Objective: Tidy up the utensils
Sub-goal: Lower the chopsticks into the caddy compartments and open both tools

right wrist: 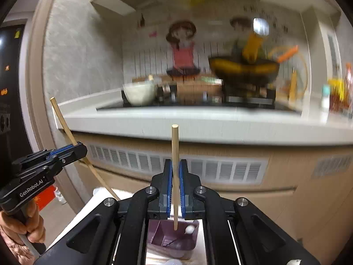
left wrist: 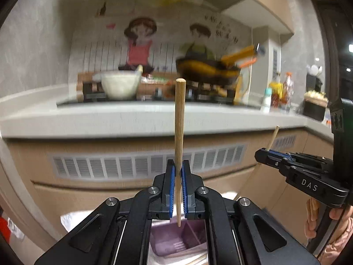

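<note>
Standing almost upright between the blue pads of the left gripper (left wrist: 178,165), a pale round wooden chopstick (left wrist: 179,119) runs its long axis from a thin tip low in the left wrist view to a blunt thick end high up against the grey stone counter edge (left wrist: 88,121). The jaws are clamped on it partway along, so more of its length rises above the pads than hangs below. Its lower tip points down toward a mauve plastic utensil holder with inner dividers (left wrist: 163,240), which sits well below the gripper on a white cloth (left wrist: 68,218); the tip appears to hang above it, apart.

The right gripper (right wrist: 175,165) pinches a second wooden chopstick (right wrist: 175,145) in the same manner: near vertical, thick end up, narrow end down over the same mauve holder (right wrist: 189,243), where a white rounded spoon end (right wrist: 190,229) lies in one compartment. Seen from the other side, each chopstick leans: the left one (right wrist: 64,123) tilts with its top toward the left edge of the right wrist view, and the right one (left wrist: 272,138) tilts slightly rightward in the left wrist view.

A person's hand (right wrist: 24,227) grips the left gripper's handle. Behind, blurred, a white bowl (left wrist: 120,84) and a dark wok (left wrist: 207,70) sit on the stove.
</note>
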`<control>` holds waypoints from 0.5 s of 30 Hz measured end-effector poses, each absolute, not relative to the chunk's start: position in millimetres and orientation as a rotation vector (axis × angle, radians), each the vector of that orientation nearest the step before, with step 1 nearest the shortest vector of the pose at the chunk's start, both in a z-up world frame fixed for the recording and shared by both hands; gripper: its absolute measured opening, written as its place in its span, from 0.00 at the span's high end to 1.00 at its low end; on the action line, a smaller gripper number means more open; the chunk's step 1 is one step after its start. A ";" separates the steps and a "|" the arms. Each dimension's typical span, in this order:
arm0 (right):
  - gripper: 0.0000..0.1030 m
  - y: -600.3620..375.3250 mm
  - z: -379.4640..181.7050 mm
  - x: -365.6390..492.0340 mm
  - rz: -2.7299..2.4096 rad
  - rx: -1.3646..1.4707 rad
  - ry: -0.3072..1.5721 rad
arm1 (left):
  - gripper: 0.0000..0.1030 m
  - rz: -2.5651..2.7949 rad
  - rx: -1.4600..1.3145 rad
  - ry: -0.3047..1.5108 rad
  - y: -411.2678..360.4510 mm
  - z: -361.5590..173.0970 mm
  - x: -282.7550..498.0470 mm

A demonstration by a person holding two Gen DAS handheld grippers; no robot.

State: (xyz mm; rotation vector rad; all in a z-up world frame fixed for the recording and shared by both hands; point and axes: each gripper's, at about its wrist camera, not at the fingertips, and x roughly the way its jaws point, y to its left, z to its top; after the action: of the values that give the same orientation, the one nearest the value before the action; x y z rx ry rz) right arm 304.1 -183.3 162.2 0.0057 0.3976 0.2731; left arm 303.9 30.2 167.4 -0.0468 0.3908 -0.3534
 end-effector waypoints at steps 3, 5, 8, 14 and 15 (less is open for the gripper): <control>0.95 -181.5 134.0 324.4 0.282 0.032 0.481 | 0.94 -0.366 -0.045 0.473 24.2 137.7 321.0; 0.95 -180.5 111.4 340.6 0.300 0.061 0.562 | 0.94 -0.380 -0.049 0.541 20.1 115.5 331.0; 0.95 -182.2 83.6 357.0 0.308 0.097 0.648 | 0.94 -0.384 -0.050 0.625 15.1 83.7 340.6; 0.93 -192.1 48.0 376.0 0.287 0.157 0.732 | 0.92 -0.397 -0.059 0.757 7.5 40.3 359.7; 0.93 -194.5 44.6 377.6 0.285 0.160 0.745 | 0.91 -0.398 -0.065 0.771 7.1 36.0 361.7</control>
State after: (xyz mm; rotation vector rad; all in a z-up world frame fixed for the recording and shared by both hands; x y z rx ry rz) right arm 377.6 -194.5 44.6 0.1604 0.7448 0.2853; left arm 361.7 7.1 36.0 -0.0650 0.7707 -0.3981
